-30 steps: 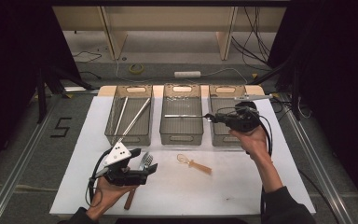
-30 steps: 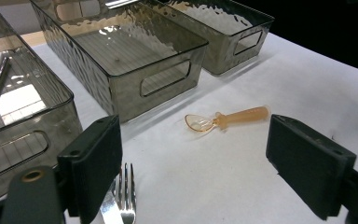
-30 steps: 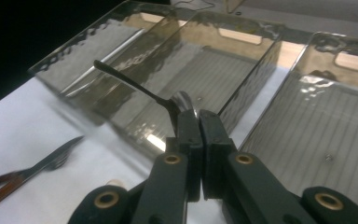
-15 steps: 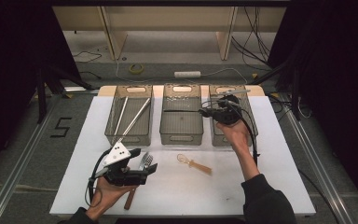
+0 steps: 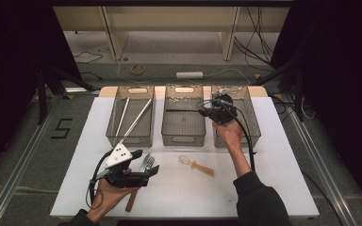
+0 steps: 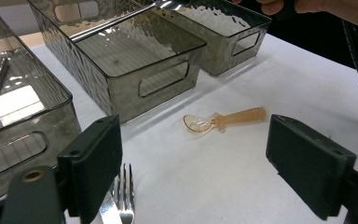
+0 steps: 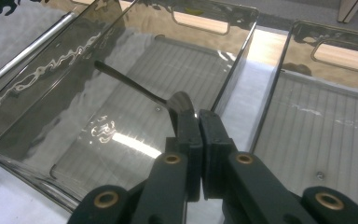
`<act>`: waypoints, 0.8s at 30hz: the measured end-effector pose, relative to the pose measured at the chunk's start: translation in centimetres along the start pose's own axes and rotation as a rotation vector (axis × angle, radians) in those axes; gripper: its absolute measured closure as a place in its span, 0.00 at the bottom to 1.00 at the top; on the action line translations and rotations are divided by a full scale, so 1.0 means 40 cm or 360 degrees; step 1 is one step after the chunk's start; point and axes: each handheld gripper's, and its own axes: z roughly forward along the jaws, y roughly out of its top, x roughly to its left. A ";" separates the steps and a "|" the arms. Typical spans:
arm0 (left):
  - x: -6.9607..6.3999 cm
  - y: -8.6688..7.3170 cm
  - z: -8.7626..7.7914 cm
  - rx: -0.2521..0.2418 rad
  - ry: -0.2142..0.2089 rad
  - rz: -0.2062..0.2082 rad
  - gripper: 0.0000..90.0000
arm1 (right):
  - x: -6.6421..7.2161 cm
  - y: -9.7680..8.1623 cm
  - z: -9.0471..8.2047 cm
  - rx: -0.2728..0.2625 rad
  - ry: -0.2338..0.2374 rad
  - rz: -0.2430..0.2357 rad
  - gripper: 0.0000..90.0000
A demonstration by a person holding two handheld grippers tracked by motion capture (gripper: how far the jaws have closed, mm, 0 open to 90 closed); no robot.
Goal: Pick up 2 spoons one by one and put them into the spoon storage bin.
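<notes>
The right gripper (image 7: 195,122) pinched a spoon (image 7: 135,87) by its bowl, handle pointing away over the middle bin (image 7: 235,56).

My tongs (image 7: 193,122) hide most of the spoon (image 7: 135,87) bowl. At six o'clock, the picture's edge cuts off my fork (image 6: 121,205).

- left bin (image 5: 131,117), clear grey plastic, holds two long metal rods (image 5: 133,123) lying slantwise
- right bin (image 5: 245,123), same kind, at the far side of the white table top (image 5: 283,169)
- amber plastic spoon (image 5: 197,165) flat on the table in front of the bins, bowl towards the left
- fork (image 5: 147,163) near the front left, tines pointing away
- roll of tape (image 5: 137,69) and white power strip (image 5: 189,75) on the floor beyond the table
</notes>
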 end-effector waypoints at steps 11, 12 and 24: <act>0.000 0.001 -0.001 -0.0001 0.0000 0.0006 0.20 | 0.013 -0.009 0.016 0.0036 -0.0004 -0.0002 0.99; 0.000 0.000 -0.001 -0.0001 -0.0002 0.0003 0.20 | 0.016 -0.011 0.016 0.0042 -0.0003 -0.0003 0.99; -0.001 0.000 -0.001 0.0000 0.0001 0.0003 0.20 | 0.020 -0.034 0.003 0.0067 0.0226 -0.0005 0.81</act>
